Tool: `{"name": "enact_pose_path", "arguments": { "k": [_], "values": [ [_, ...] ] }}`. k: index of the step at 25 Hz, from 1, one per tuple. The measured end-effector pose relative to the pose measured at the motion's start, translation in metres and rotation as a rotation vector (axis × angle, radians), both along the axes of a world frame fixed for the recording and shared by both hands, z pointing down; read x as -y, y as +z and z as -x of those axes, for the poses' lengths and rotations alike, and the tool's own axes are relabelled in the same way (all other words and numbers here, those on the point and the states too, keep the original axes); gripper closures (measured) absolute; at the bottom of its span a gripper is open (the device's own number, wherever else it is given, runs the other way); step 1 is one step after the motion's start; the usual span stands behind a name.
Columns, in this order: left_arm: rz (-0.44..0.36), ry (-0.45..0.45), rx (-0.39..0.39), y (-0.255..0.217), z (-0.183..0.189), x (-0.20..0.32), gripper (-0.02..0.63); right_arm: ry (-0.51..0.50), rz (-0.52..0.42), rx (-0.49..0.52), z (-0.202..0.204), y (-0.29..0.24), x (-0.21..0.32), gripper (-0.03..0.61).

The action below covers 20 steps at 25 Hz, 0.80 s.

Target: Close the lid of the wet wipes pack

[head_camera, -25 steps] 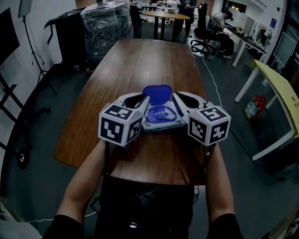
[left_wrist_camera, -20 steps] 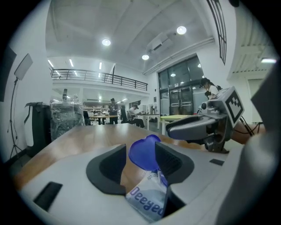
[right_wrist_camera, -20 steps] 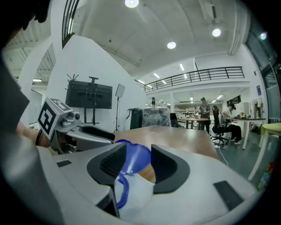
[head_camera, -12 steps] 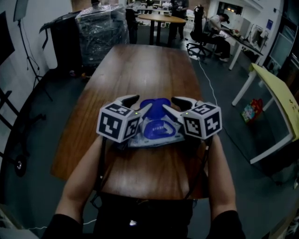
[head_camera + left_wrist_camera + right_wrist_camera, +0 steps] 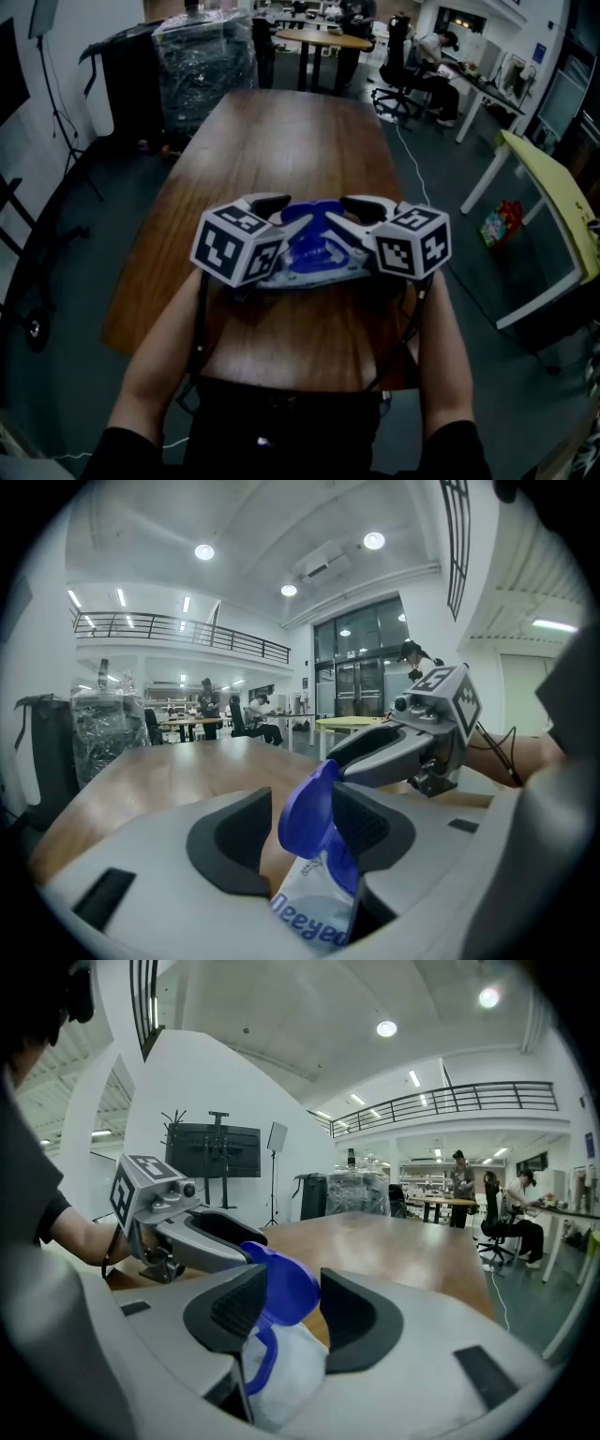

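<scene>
Brown wooden table [image 5: 281, 131] in the head view carries the white wet wipes pack [image 5: 314, 272], with its blue plastic lid [image 5: 302, 214] half raised between the left gripper [image 5: 279, 221] and the right gripper [image 5: 352, 219]. The left gripper view shows its jaws apart around the lid, and the right gripper view shows likewise, nothing grasped. The closing step seems in hand; next the lid needs pressing down flat.

Beyond the wooden surface [image 5: 281, 141], a plastic-wrapped bundle [image 5: 206, 61] stands at far left, an office chair [image 5: 394, 75] at far right; a yellow-topped table [image 5: 553, 192] stands off its right side.

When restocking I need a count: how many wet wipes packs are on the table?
1. The wet wipes pack lies at the near end of the table, between the left gripper and right gripper, blue lid raised. The grippers might hide another.
</scene>
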<state>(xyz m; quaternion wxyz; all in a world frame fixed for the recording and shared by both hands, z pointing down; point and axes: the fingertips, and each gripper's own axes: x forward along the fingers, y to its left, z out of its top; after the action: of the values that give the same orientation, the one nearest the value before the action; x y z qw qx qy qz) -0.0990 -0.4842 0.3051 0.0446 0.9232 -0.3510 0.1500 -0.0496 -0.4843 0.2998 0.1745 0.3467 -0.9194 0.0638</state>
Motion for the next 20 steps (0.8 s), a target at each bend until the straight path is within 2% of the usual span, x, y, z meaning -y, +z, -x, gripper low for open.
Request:
{"name": "enact_pose_path", "arguments": {
  "k": [9,20],
  "values": [
    [-0.037,0.041,0.018,0.007,-0.014,-0.054,0.414,0.005,-0.035,-0.038,-0.009,0.010,-0.054,0.390],
    [-0.036,0.059,0.070,0.026,-0.013,-0.088,0.414,-0.039,0.000,-0.124,-0.003,0.039,-0.094,0.390]
  ]
}}
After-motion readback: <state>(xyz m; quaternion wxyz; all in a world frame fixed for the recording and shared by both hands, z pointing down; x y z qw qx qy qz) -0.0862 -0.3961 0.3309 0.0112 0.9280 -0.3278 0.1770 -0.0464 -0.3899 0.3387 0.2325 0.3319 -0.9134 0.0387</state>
